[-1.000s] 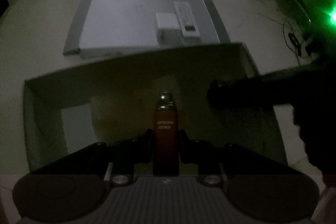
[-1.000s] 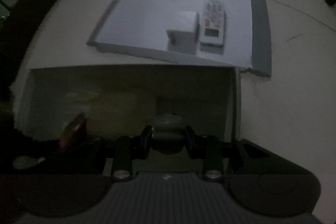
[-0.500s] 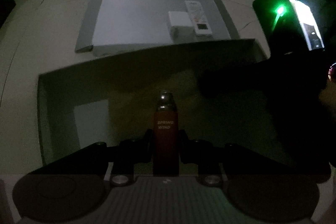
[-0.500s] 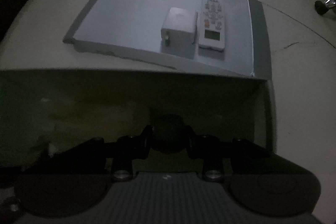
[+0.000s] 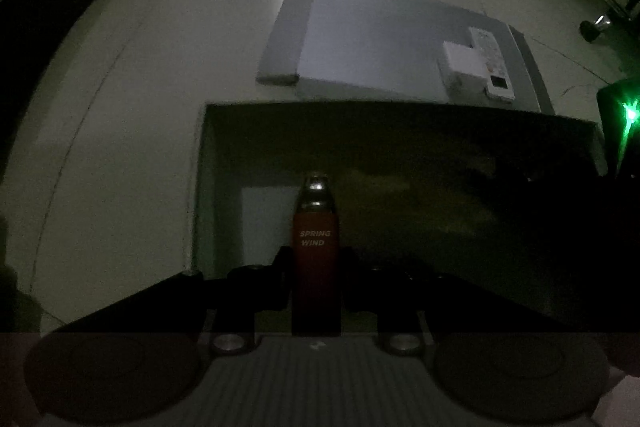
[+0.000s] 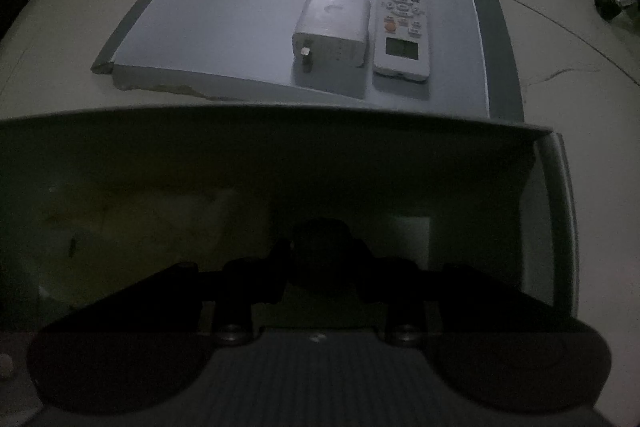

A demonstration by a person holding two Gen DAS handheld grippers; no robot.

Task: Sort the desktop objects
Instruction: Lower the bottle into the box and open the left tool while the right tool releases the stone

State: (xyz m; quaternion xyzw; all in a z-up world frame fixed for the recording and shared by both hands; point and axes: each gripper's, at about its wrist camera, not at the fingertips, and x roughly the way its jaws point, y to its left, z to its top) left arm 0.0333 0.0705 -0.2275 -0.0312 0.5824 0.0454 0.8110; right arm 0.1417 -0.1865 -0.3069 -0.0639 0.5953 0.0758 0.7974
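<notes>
Sorting step, both grippers loaded above the open box.

Box (image 5: 208, 187) fills the lower frame in both wrist views, its far wall at 12 o'clock from each tool; beyond it lies a flat white board (image 6: 248, 7) carrying a charger block (image 6: 332, 27) and a remote (image 6: 404, 27) side by side, at 1 o'clock in the right view. Left gripper (image 5: 316, 263) is nearly closed, clamped on a red bottle (image 5: 316, 247) marked SPRING WIND, cap pointing down into the box. Right gripper (image 6: 322, 259) is part closed around a dark rounded object (image 6: 320, 239); too dim to identify. Judgement: lower each item close to the box floor before releasing, keep the two tools apart, and place the bottle clear of the pale patch at 10 o'clock.
</notes>
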